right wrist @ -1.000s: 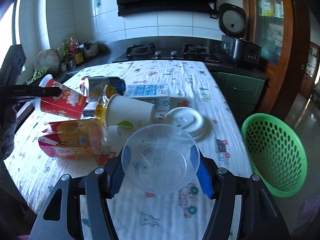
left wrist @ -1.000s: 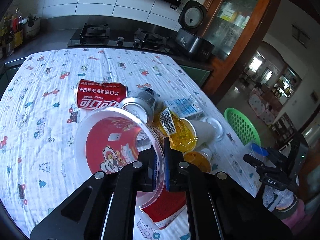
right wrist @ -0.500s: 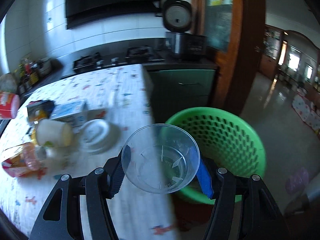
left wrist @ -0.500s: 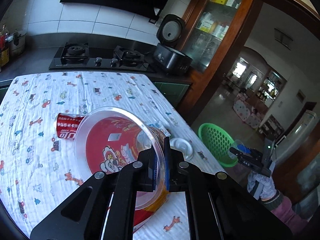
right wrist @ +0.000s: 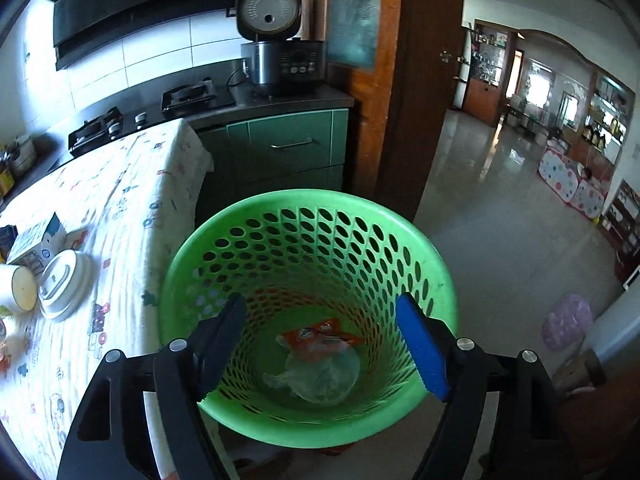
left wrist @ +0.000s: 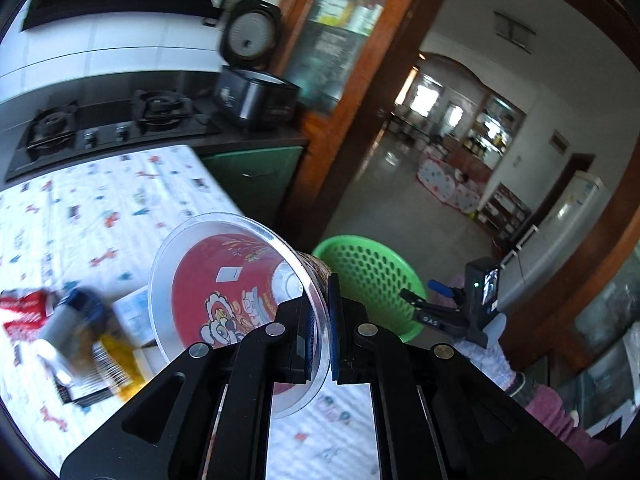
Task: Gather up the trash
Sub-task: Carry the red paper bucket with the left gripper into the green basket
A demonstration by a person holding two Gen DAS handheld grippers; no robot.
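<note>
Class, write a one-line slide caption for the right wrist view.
Open right gripper above the green basket, clear cup and orange wrapper inside.

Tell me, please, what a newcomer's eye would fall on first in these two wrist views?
Most striking is the bright green perforated plastic basket on the floor beside the table, directly below the open right gripper, with a crumpled clear plastic cup and an orange wrapper at its bottom. Next comes the red instant-noodle bowl with a clear plastic lid, pinched at its rim by the left gripper above the patterned tablecloth.
</note>
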